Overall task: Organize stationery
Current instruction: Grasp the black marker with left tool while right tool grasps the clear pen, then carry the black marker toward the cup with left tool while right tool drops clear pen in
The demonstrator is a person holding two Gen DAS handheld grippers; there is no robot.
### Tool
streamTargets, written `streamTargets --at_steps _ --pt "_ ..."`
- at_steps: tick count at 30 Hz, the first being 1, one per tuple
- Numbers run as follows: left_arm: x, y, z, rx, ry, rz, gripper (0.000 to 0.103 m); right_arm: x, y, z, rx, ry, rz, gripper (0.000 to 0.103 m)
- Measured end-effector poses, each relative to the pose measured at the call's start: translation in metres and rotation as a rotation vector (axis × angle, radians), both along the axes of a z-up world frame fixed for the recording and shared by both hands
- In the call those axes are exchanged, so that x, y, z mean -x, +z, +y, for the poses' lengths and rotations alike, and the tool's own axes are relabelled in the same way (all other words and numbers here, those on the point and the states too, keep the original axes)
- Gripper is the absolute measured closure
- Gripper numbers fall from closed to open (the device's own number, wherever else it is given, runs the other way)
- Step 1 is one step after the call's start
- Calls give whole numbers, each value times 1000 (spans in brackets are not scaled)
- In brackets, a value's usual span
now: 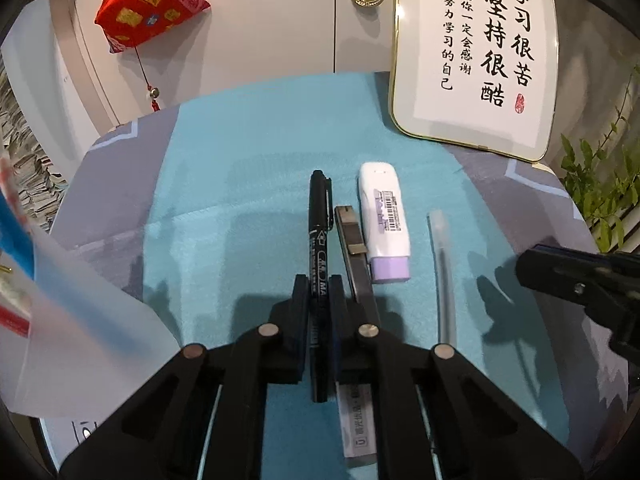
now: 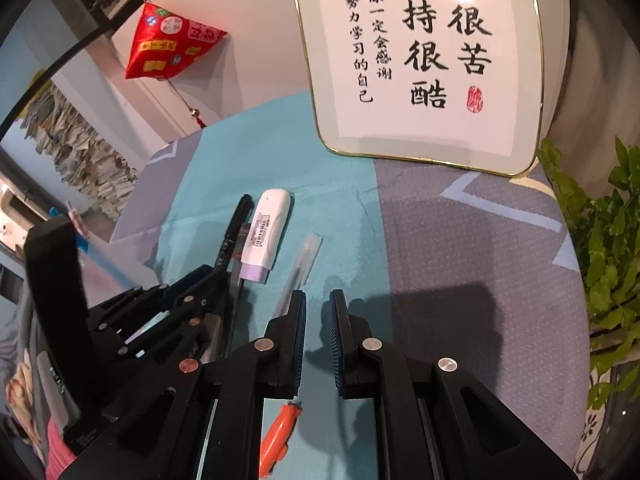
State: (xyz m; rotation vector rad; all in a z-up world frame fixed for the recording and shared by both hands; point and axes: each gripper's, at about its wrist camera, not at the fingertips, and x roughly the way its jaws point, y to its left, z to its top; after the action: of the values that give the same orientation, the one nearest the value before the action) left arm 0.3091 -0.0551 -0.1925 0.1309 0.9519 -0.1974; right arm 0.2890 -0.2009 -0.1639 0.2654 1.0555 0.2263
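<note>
Only the right wrist view shows an orange tool [image 2: 278, 436] under the right gripper [image 2: 318, 300], whose fingers stand spread, while the left gripper [image 1: 319, 280] pinches the black marker [image 1: 319, 248] on the teal cloth [image 1: 248, 184].

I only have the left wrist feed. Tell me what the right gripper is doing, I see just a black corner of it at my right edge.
Observer: The right gripper is open with nothing between its fingers, hovering over the teal cloth just right of the clear pen.
Operator: Report anything under it that I can't see.
Observer: An orange pen-like item lies on the cloth below its left finger, near the camera.
Operator: Now check my left gripper from that side.
Observer: The left gripper is closed around the black marker; from the right wrist view, the marker's capped end pokes out beside the white and purple correction tape.
</note>
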Motion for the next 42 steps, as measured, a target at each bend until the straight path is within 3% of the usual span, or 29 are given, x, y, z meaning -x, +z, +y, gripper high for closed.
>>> streamTargets --at_steps 7,11,18,22,26,27,29,30,34,42 --pt "39 23 24 12 11 -60 96 -17 -7 6 16 -25 40 90" --pt "84 40 43 15 -15 -109 96 -28 -11 15 35 -35 63 65" --pt "134 22 77 45 -21 -34 96 -44 -19 26 79 -86 101 65" --pt "147 9 85 57 -28 14 95 -49 -22 39 133 -90 110 66" --pt "152 7 86 56 -45 12 95 -51 -22 51 205 -97 102 67" --pt "151 7 85 62 -51 14 94 -52 -22 53 224 -99 101 69" --pt "149 8 84 67 -51 10 75 -52 -22 58 262 -95 91 87" --pt "146 9 83 64 -50 4 70 -52 -22 61 275 -80 84 88" --pt "130 7 72 51 -63 -7 69 -49 -20 60 205 -35 84 90" --pt "95 -3 63 0 -77 16 70 1 48 41 140 -16 -127 90"
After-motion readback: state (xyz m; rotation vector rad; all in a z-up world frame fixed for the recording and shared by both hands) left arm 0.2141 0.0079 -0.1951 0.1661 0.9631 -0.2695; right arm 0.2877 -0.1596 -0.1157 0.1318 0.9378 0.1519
